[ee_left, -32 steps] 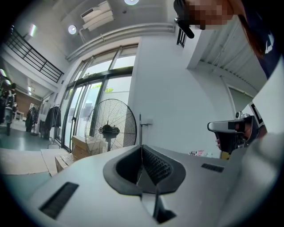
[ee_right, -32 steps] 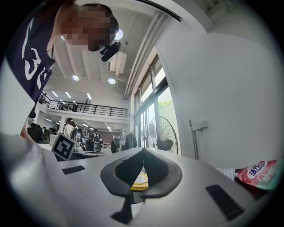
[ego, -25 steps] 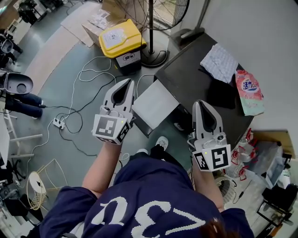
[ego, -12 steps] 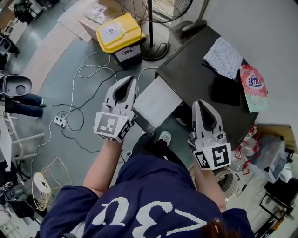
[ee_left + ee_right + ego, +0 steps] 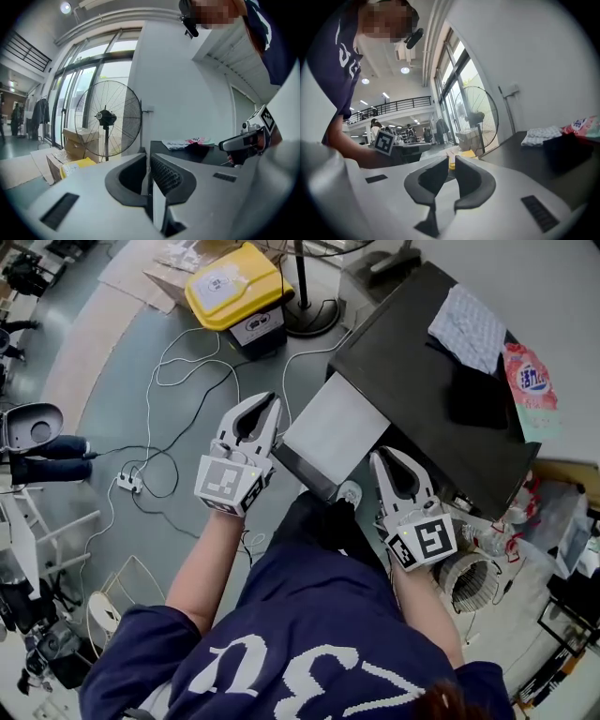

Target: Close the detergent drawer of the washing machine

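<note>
Detergent drawer (image 5: 333, 435) sticks out, pale and flat, from the front of the dark washing machine (image 5: 412, 399), seen from above. The left gripper (image 5: 267, 404) hangs just left of it, jaws together and empty. The right gripper (image 5: 386, 456) hangs beside the drawer's right edge, its jaws slightly apart, having just been opening, with nothing between them.

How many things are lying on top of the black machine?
3: a white patterned cloth at the far end, a dark bundle just nearer, and a pink pouch along the edge to their right. Something small could hide under them.
</note>
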`<state>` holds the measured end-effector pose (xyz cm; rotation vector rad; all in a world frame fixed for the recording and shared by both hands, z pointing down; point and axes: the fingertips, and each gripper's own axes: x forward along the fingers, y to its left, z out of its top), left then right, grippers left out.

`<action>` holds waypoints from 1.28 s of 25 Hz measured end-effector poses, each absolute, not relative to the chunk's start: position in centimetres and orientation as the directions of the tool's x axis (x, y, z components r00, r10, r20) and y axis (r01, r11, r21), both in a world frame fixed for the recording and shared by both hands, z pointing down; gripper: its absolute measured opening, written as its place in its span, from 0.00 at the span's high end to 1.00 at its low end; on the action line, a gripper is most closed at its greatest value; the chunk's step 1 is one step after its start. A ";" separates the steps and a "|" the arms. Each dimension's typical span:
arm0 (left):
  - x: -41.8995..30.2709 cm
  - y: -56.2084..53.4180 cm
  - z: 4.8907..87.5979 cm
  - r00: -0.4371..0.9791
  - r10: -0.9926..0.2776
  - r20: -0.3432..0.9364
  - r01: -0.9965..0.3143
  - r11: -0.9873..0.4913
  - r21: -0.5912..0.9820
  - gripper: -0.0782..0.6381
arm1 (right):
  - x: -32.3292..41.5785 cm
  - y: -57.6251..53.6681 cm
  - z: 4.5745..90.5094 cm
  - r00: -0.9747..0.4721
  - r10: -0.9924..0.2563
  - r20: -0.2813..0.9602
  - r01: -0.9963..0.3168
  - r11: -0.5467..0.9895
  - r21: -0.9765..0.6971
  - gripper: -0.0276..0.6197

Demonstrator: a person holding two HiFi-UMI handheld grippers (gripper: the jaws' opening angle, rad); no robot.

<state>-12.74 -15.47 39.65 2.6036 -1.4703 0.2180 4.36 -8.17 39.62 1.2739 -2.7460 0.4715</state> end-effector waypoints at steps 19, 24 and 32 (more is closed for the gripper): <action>-15.4 -8.9 52.6 0.661 -0.578 0.479 -0.682 -0.729 0.062 0.70 | -3.6 1.5 54.6 -0.794 -0.393 0.464 -0.585 0.702 -0.407 0.67; -16.2 -7.0 54.4 0.721 -0.465 0.515 -0.590 -0.801 0.103 0.70 | -3.5 1.9 55.7 -0.783 -0.370 0.500 -0.584 0.716 -0.383 0.66; -16.7 -6.5 56.6 0.730 -0.392 0.560 -0.548 -0.825 0.136 0.69 | -3.8 2.4 56.3 -0.768 -0.355 0.533 -0.582 0.734 -0.351 0.72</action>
